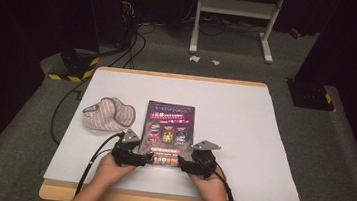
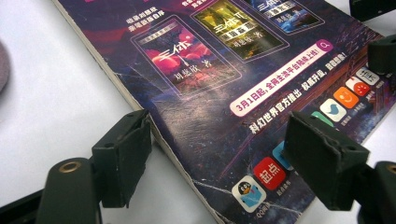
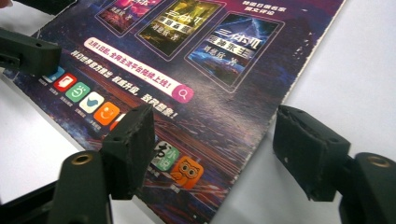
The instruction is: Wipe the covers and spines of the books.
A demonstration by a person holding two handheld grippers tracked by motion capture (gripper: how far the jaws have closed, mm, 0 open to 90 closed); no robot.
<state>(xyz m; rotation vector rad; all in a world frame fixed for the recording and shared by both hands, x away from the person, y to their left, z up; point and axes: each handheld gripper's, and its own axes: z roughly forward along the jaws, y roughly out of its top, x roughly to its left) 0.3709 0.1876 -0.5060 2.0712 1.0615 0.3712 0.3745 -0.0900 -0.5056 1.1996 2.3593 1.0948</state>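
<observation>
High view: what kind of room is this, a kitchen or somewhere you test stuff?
Probably a lab or recording studio, not a kitchen. A white-topped table stands on grey carpet with dark curtains around it, cables trail over the floor, and a metal stand is behind. Only a book and a knitted hat lie on it.

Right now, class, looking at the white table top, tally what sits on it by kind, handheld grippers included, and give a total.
Magazine with a dark purple cover: 1
Knitted cap, grey and pink striped: 1
Handheld grippers, jaws open at the magazine's near corners: 2 (left gripper, right gripper)
Total: 4
</observation>
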